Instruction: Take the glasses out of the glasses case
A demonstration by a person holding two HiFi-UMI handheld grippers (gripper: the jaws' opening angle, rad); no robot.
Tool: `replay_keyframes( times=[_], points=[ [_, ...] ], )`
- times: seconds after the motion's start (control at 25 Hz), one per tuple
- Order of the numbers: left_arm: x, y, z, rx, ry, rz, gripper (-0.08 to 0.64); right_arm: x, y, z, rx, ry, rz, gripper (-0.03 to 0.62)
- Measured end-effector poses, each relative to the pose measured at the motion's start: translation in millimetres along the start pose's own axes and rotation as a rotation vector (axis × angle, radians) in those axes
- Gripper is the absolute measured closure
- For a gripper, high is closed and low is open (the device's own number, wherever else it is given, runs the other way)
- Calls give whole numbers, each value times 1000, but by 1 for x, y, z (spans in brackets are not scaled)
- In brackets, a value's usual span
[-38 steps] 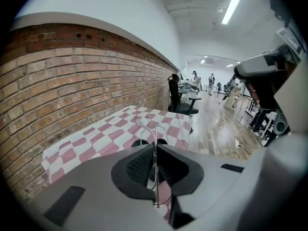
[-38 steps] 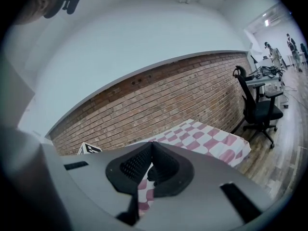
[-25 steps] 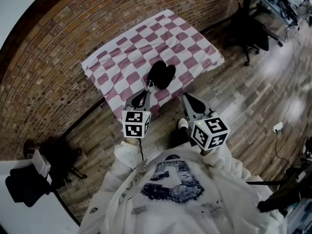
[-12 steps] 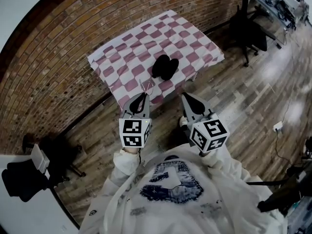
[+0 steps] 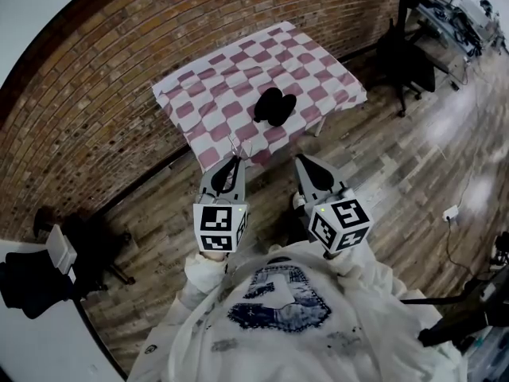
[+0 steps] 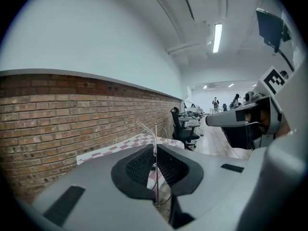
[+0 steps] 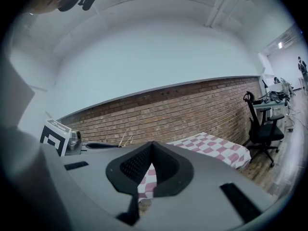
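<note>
The black glasses case (image 5: 274, 106) lies open on the checkered tablecloth (image 5: 207, 86), well ahead of both grippers. My left gripper (image 5: 233, 164) hangs over the wooden floor in front of the table, shut on a pair of thin clear-framed glasses (image 5: 235, 145). In the left gripper view the glasses (image 6: 154, 134) stand pinched upright between the pads of the left gripper (image 6: 155, 149). My right gripper (image 5: 305, 164) is beside it at the same height; in the right gripper view this gripper (image 7: 153, 146) is shut with nothing between its jaws.
A brick wall (image 5: 95, 70) runs behind the table. A black office chair (image 5: 407, 54) and desks with equipment stand at the right. Another dark chair (image 5: 32, 289) sits at the lower left. Wooden floor (image 5: 398, 165) surrounds the table.
Both grippers have drawn back from the table and risen a little; the table and case now sit farther off. The left gripper still carries the glasses.
</note>
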State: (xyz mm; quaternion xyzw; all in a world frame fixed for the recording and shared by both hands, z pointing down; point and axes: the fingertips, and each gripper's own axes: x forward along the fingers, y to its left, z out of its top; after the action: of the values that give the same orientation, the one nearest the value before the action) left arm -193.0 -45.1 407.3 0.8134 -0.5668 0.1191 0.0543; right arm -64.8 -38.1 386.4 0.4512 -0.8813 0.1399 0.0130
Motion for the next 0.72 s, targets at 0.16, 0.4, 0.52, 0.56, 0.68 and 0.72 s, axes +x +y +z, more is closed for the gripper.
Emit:
replay_keyframes(
  times=[0.16,0.4,0.52,0.56,0.68,0.72],
  points=[
    [-13,0,2,-7,-14,5,528,-9,11,-2,-6,0,6,579],
    [-20,-3,3,-11,-22,2,528,-15,14,1,-13,-9,-1,578],
    [-21,-2,4,-6,-29,12,528,-16,15,1,-17,-9,3,578],
    [-21,-3,5,-3,-31,13,528,-16,15,1,-18,-9,3,578],
    [-21,-4,4,2,-28,11,528,-16,14,1,-17,-8,1,578],
    [-20,-3,4,2,-28,10,528,-15,14,1,-17,-8,0,578]
  ],
)
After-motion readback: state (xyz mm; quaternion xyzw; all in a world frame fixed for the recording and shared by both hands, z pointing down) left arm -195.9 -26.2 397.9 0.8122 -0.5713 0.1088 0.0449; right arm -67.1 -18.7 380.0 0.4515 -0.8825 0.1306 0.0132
